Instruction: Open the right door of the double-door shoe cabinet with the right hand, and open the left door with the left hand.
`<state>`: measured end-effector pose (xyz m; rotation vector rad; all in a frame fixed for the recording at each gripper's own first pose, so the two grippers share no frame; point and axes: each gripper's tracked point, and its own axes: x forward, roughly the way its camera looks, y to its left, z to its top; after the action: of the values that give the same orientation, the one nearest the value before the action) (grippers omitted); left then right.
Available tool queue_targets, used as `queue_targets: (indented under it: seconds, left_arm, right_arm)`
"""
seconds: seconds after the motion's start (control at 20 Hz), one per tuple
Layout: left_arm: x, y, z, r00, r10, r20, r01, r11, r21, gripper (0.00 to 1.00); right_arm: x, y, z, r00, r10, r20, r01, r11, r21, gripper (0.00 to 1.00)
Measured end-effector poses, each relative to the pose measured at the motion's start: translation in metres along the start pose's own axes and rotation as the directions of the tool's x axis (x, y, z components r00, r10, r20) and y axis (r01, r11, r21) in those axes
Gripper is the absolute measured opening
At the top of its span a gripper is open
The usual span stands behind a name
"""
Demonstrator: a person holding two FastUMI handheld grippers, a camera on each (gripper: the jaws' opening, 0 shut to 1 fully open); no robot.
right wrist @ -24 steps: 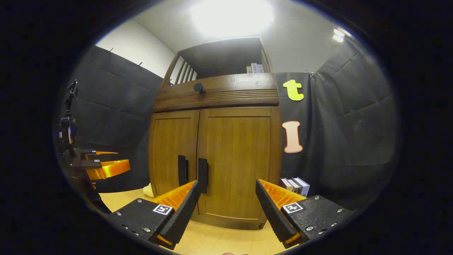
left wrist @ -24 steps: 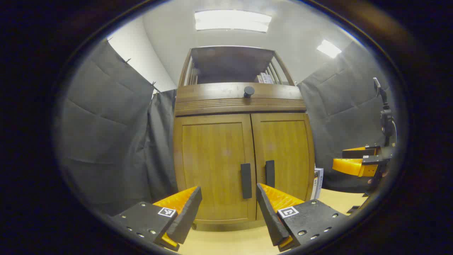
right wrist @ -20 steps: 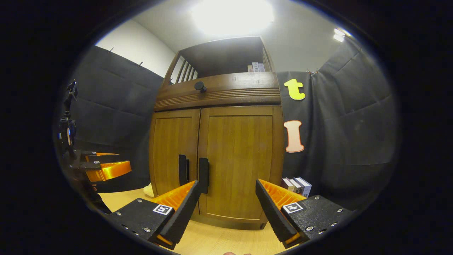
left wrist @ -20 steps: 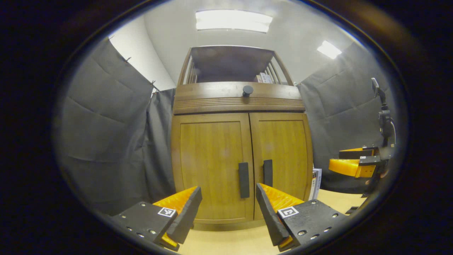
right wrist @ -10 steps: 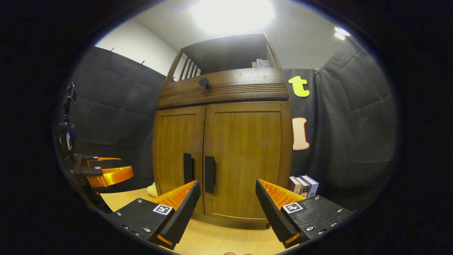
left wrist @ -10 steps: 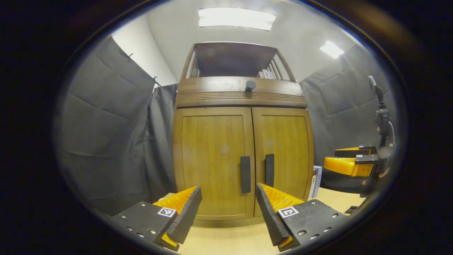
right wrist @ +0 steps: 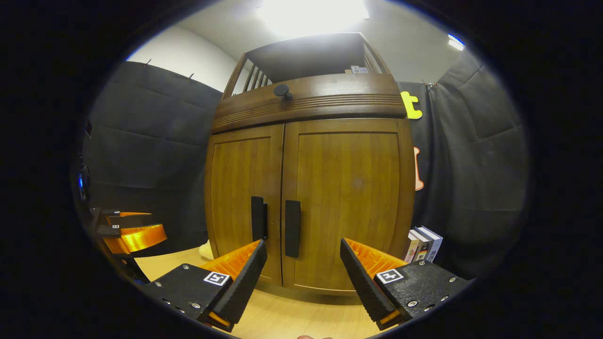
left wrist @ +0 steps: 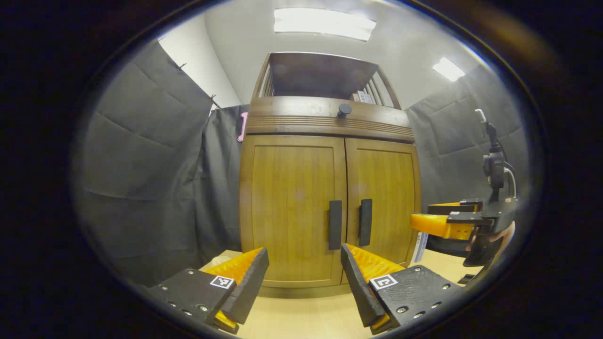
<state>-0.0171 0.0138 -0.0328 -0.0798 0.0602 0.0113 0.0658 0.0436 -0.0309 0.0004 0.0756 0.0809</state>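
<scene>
Both grippers have come closer to the shoe cabinet [right wrist: 306, 188] over the last second or so: it looms larger in the right gripper view, and its handles sit higher between the fingers than they did.

The right gripper [right wrist: 304, 270] has its fingers spread wide apart and holds nothing. It hangs just short of the cabinet front, with the right door's handle [right wrist: 292, 228] standing a little left of the middle of the gap between its fingers. The right door [right wrist: 351, 202] is flush with the frame, not yet opened.

The left gripper [left wrist: 305, 275] is likewise spread and empty. Seen along its fingers, the left door's handle [left wrist: 335, 224] stands nearer its right finger, so it is less well lined up on the cabinet than its partner. The left door [left wrist: 292, 207] is also closed. From this view the right gripper shows off to the cabinet's right side, with a hand [left wrist: 497, 235] partly visible behind it.

This reads as the approach stage, with the right side leading, as the task's order asks. The right gripper likely needs a small shift leftward across the cabinet front before its fingers can straddle the handle.

Around the cabinet: a knob [right wrist: 281, 90] on the drawer band above the doors, some books [right wrist: 424, 245] standing at the cabinet's right foot, and the pale table [right wrist: 301, 318] beneath it.
</scene>
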Motion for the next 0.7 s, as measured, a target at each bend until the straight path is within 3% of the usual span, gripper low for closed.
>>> queue_targets:
  seconds: [0.2,0.7]
  left_arm:
    - [0.002,0.002,0.002,1.0,0.016,0.001,-0.016,1.0,-0.011,0.88]
    - [0.005,0.008,0.001,0.998,0.063,-0.001,-0.063,0.997,-0.033,0.89]
  right_arm:
    - [0.027,0.015,0.0,1.0,0.016,0.002,-0.016,1.0,0.013,0.97]
    - [0.111,0.006,-0.007,0.998,-0.053,-0.024,0.055,0.997,0.059,0.97]
